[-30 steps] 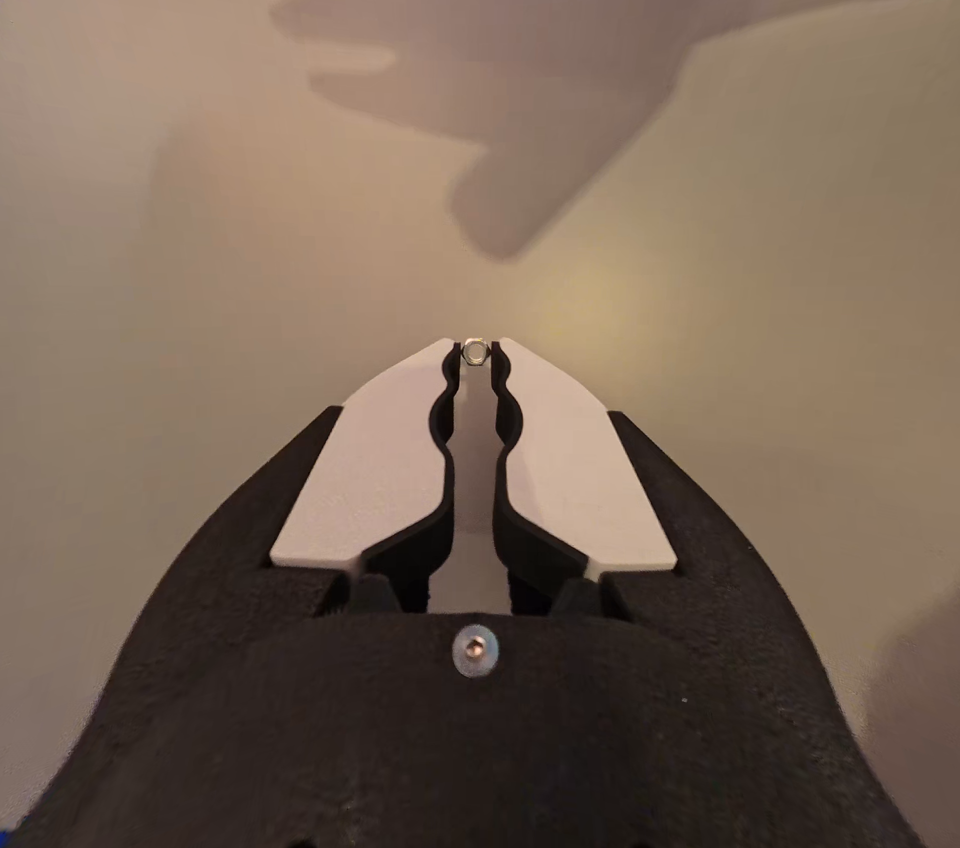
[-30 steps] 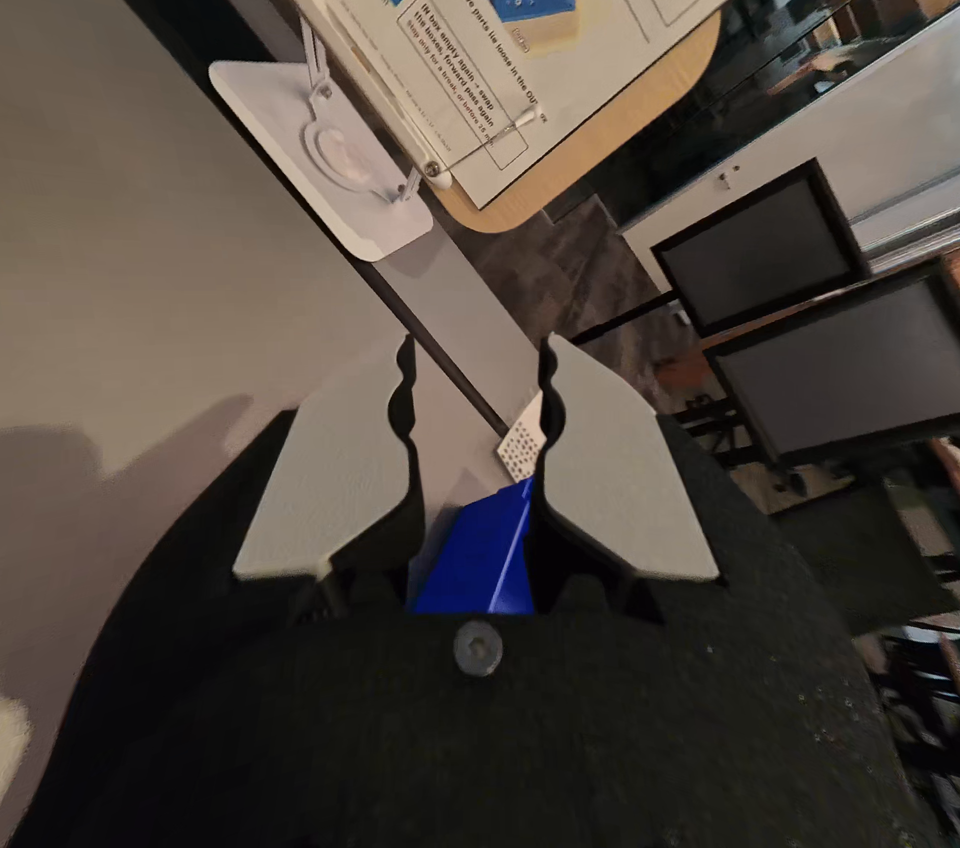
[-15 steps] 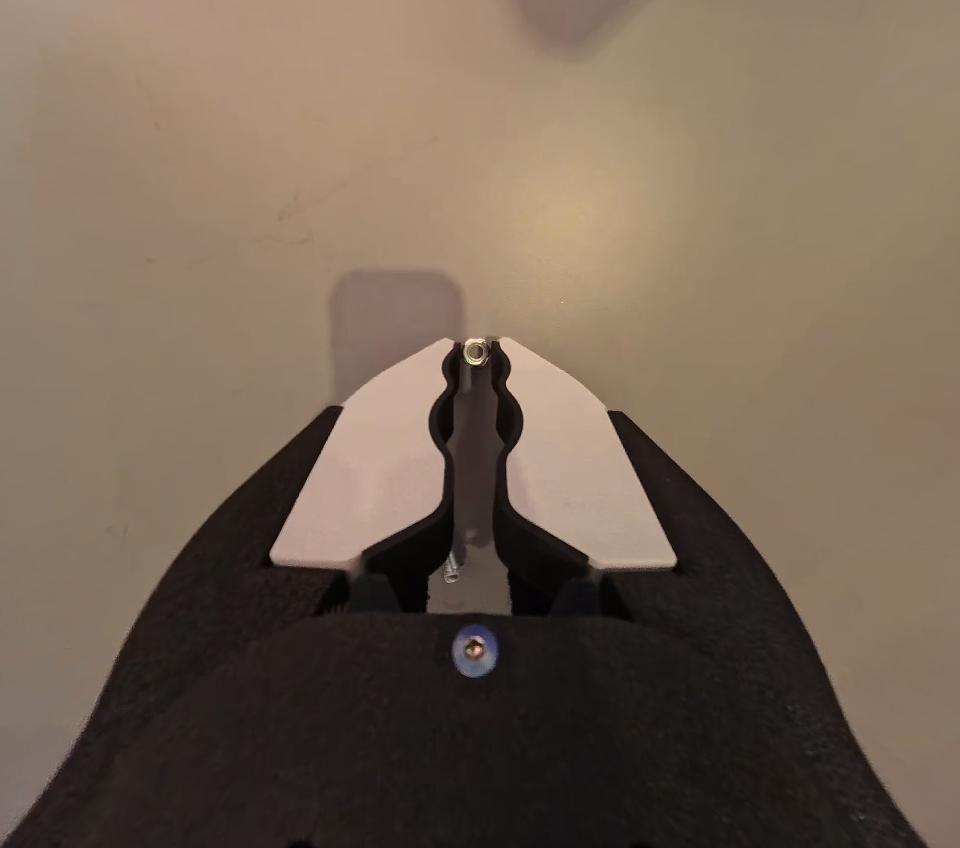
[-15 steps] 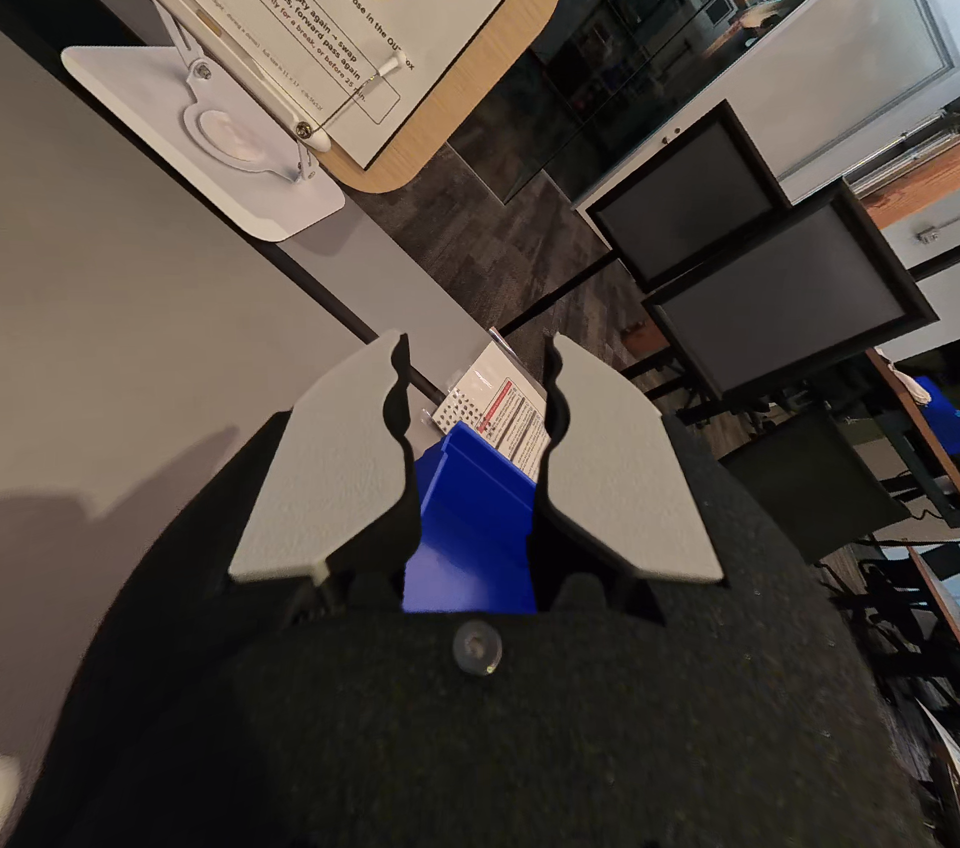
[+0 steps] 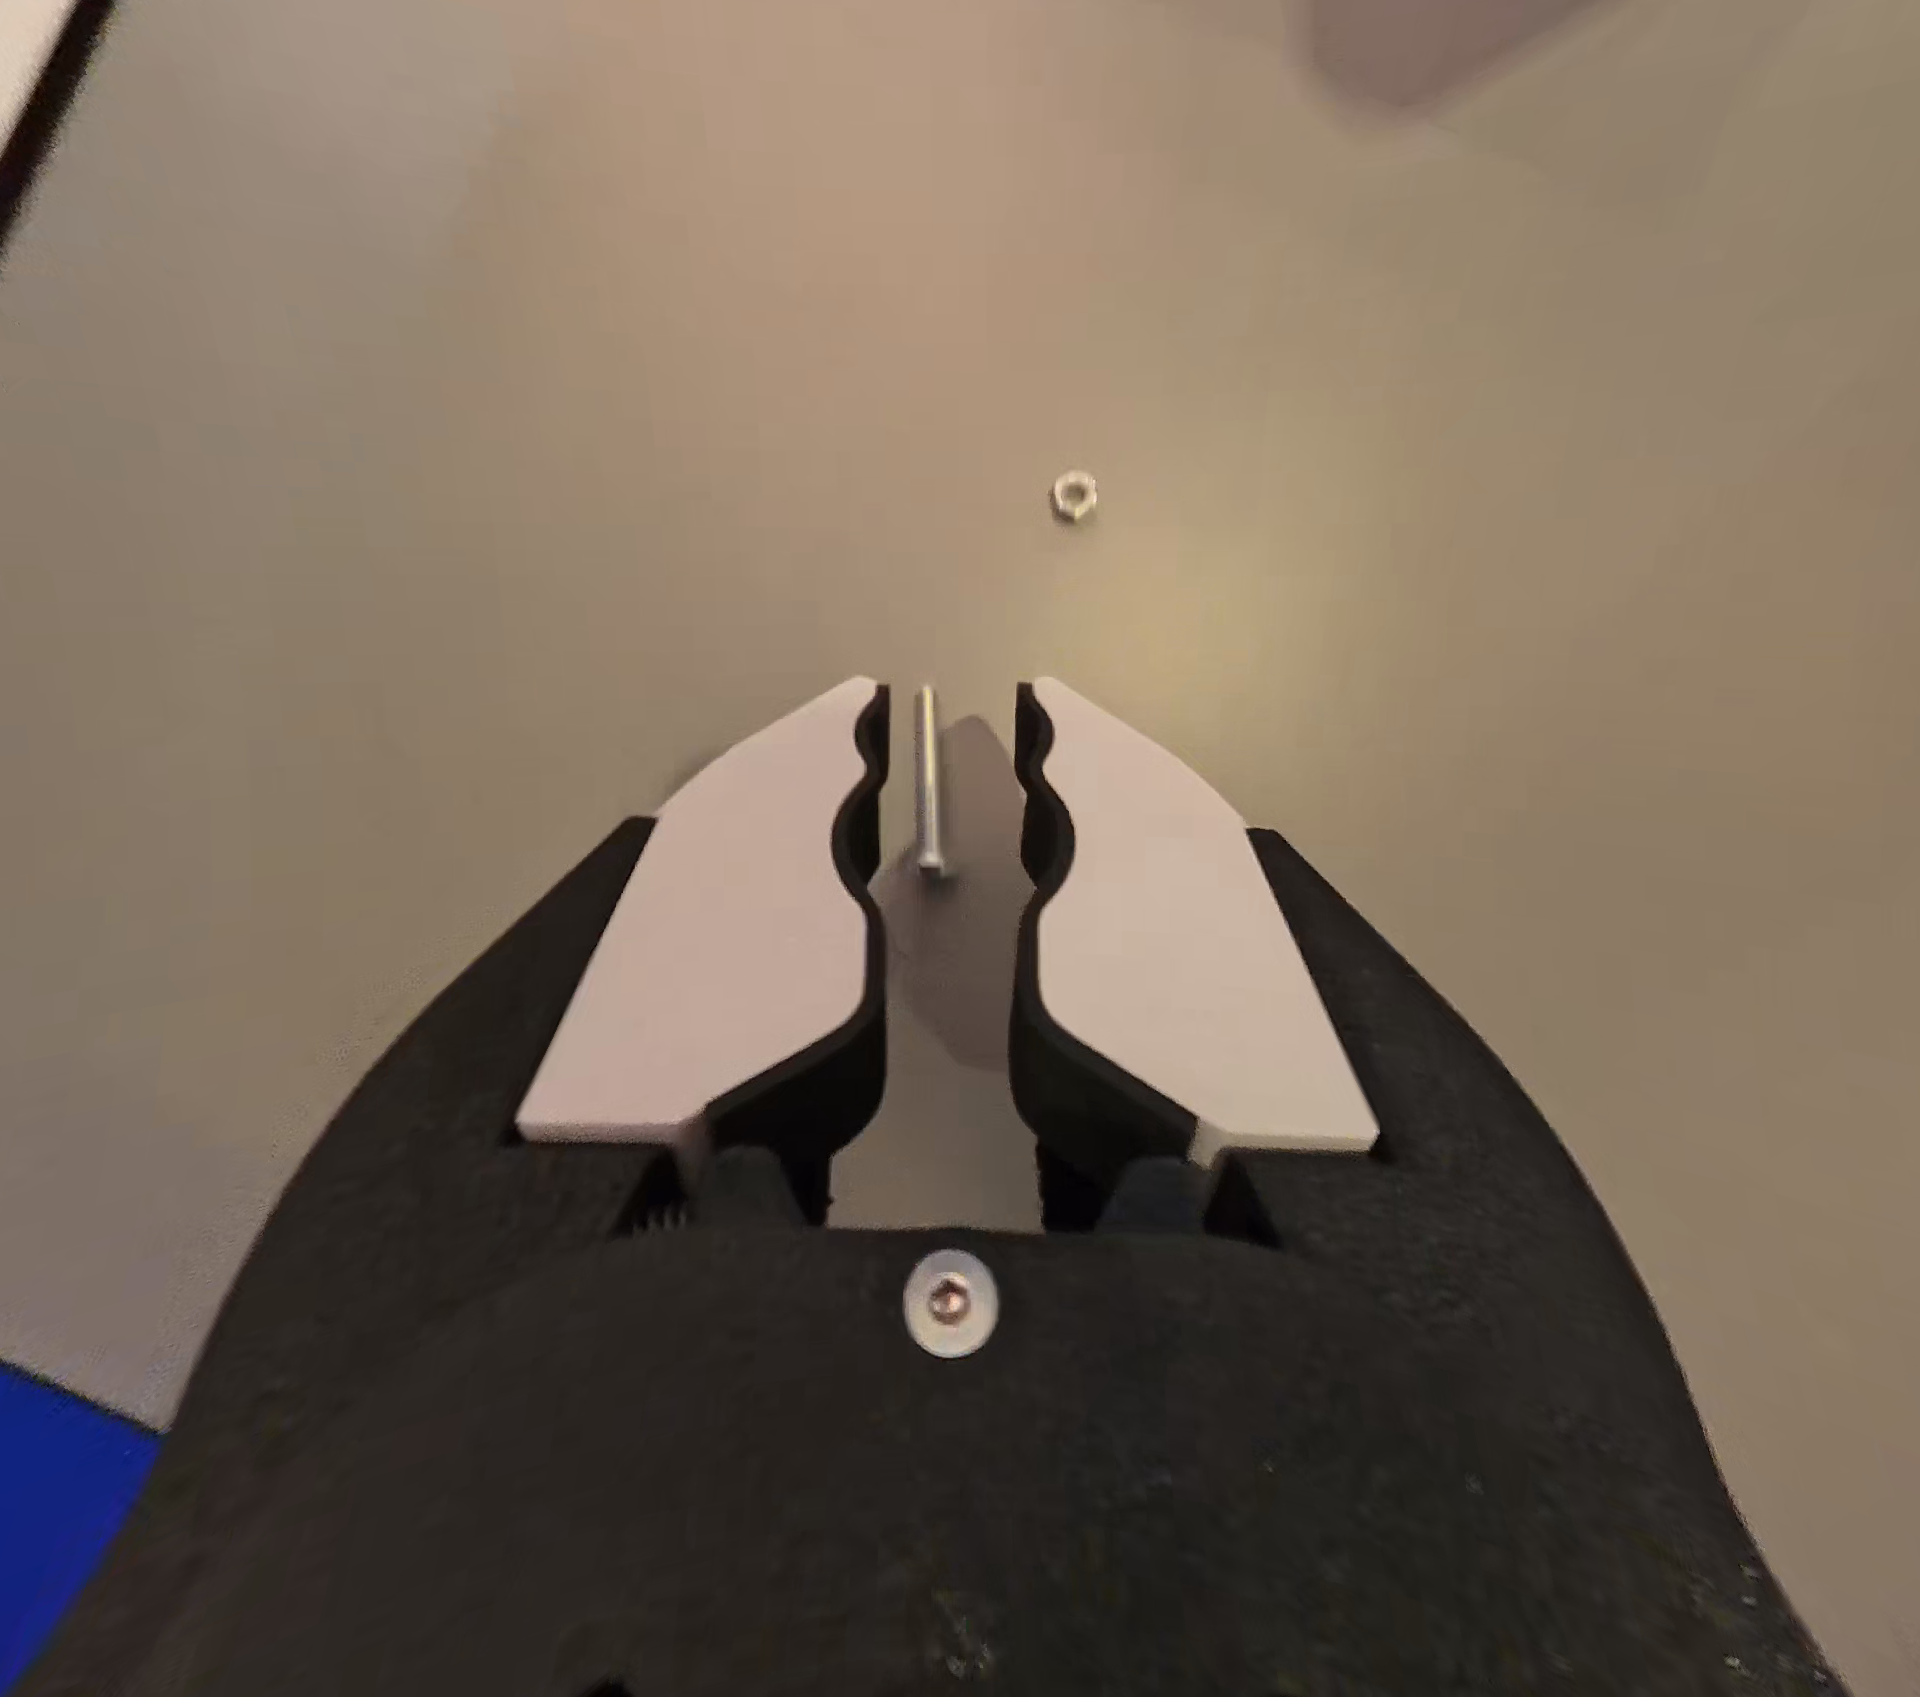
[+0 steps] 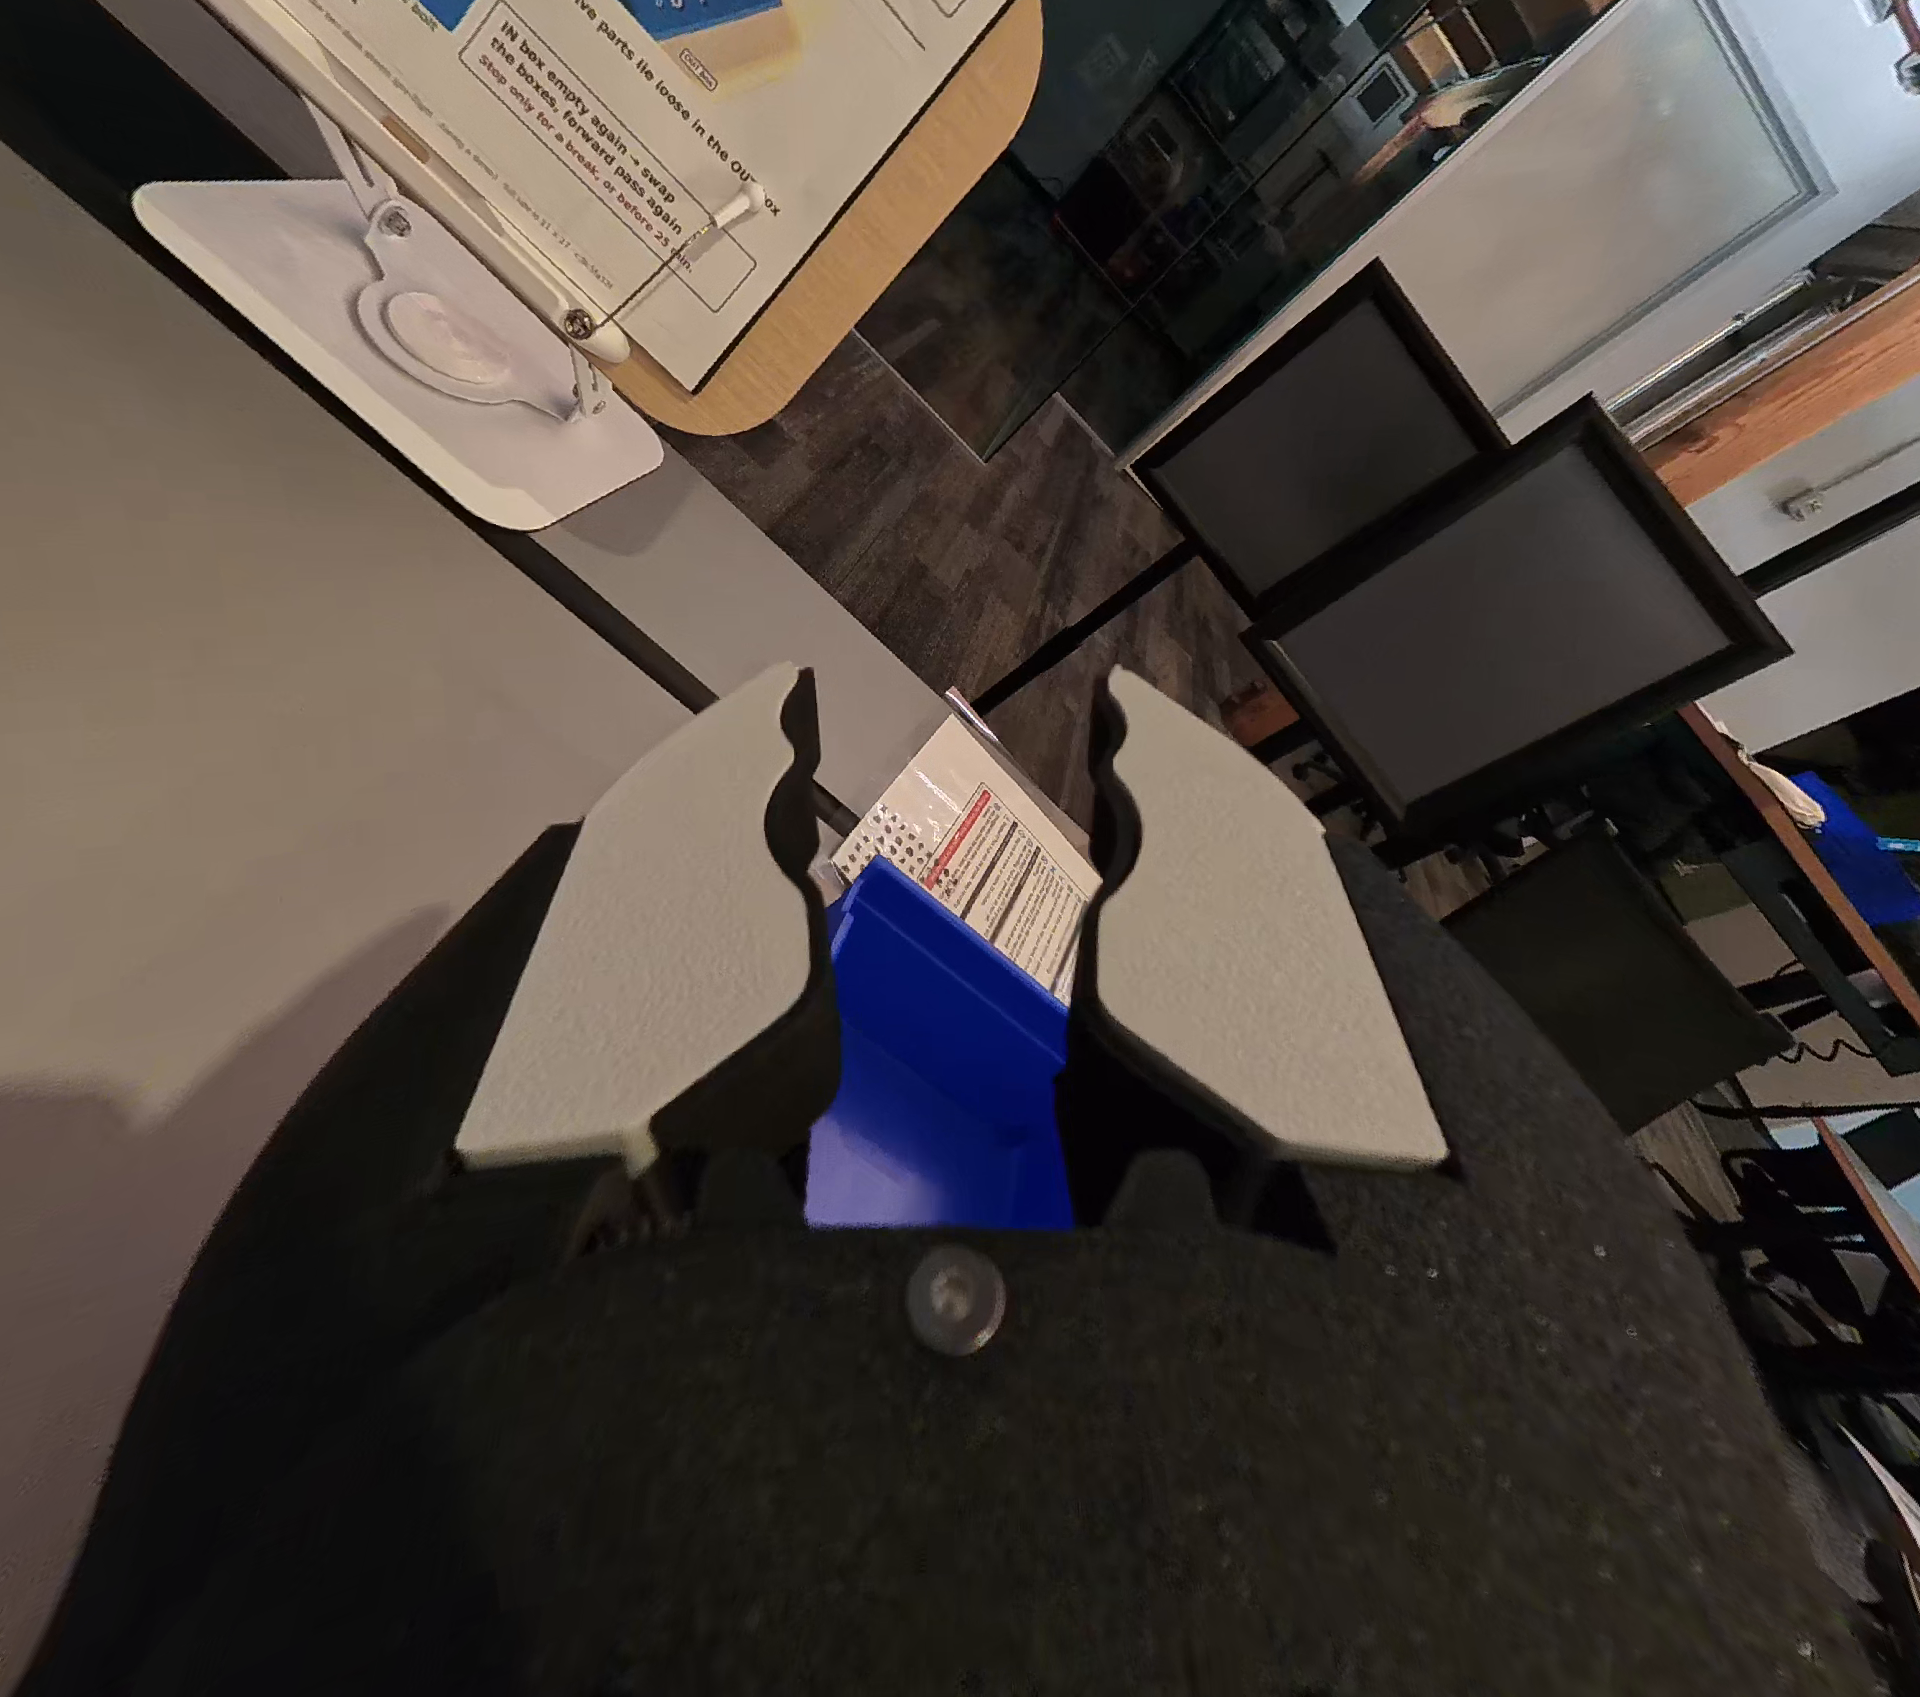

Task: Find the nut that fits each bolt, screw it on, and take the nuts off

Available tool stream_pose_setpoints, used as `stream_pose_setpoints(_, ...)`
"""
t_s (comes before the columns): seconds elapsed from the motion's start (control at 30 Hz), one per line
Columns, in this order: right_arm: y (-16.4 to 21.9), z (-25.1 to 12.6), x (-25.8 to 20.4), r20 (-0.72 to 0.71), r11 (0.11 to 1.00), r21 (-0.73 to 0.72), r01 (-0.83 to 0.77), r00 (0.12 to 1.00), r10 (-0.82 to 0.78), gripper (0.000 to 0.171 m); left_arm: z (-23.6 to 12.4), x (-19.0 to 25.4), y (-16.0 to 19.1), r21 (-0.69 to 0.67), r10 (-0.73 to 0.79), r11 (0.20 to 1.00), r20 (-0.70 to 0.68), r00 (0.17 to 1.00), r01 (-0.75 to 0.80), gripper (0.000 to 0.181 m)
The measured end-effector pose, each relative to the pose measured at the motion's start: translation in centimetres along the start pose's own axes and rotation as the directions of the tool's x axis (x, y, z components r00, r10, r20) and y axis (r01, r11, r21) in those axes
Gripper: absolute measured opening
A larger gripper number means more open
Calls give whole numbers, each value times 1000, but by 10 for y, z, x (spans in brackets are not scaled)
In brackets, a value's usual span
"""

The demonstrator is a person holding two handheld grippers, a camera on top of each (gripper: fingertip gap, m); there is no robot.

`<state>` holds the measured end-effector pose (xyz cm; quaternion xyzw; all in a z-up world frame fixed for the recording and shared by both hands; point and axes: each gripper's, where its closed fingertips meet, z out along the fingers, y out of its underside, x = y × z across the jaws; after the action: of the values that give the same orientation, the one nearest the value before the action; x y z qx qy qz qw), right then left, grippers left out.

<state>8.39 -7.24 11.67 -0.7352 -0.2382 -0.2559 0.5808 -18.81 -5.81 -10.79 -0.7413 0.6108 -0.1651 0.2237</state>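
In the left wrist view a small silver nut [image 5: 1073, 496] lies loose on the grey table [image 5: 520, 400], ahead and to the right of my fingertips. A thin silver bolt [image 5: 927, 780] lies on the table, seen between the open fingers, head toward the camera. My left gripper [image 5: 953, 689] is open and empty above the table. In the right wrist view my right gripper [image 6: 956, 686] is open and empty, tilted above a blue box [image 6: 935, 1055] that shows between its fingers.
A white stand [image 6: 405, 359] holding an instruction sheet [image 6: 644, 6] sits at the table's far edge. A printed card [image 6: 987, 847] stands behind the blue box. Dark monitors [image 6: 1455, 608] stand beyond the table. A blue corner [image 5: 62, 1481] shows at the left wrist view's lower left. Across from one pair of fingers to the other is roughly 35 centimeters. Measured from the fingertips, the small silver nut [image 5: 1073, 496] is 7 centimeters or so from the left gripper and 30 centimeters from the right.
My left gripper has opened and let go of the nut, which now lies on the table. The bolt has come into full view between its fingers. The right gripper has shifted slightly over the blue box.
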Motion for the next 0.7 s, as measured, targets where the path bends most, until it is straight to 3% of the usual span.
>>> stream_pose_setpoints(0.1, 0, 0, 0, 4, 1000, 3, -5, 1000, 5, 49, 10, -1, 15, -33, -69, 997, -6, 998, 68, 11)
stream_pose_setpoints(0.27, 3, 5, -7, 16, 1000, -18, 15, 1000, -15, 49, 28, -1, 44, -197, -79, 977, -5, 997, 76, 19)
stream_pose_setpoints(0.53, 5, 16, -21, 42, 997, -41, 64, 997, -62, 49, 27, -9, 46, -162, -72, 984, 25, 997, 75, 5)
stream_pose_setpoints(0.6, 1, 20, -30, 68, 998, -19, 57, 996, -56, 48, 22, -9, 39, -103, -62, 993, 13, 998, 63, 5)
stream_pose_setpoints(0.7, -16, 25, -57, 180, 996, 88, -26, 984, 10, 45, -9, 0, -8, 164, -86, 981, -93, 992, 100, 5)
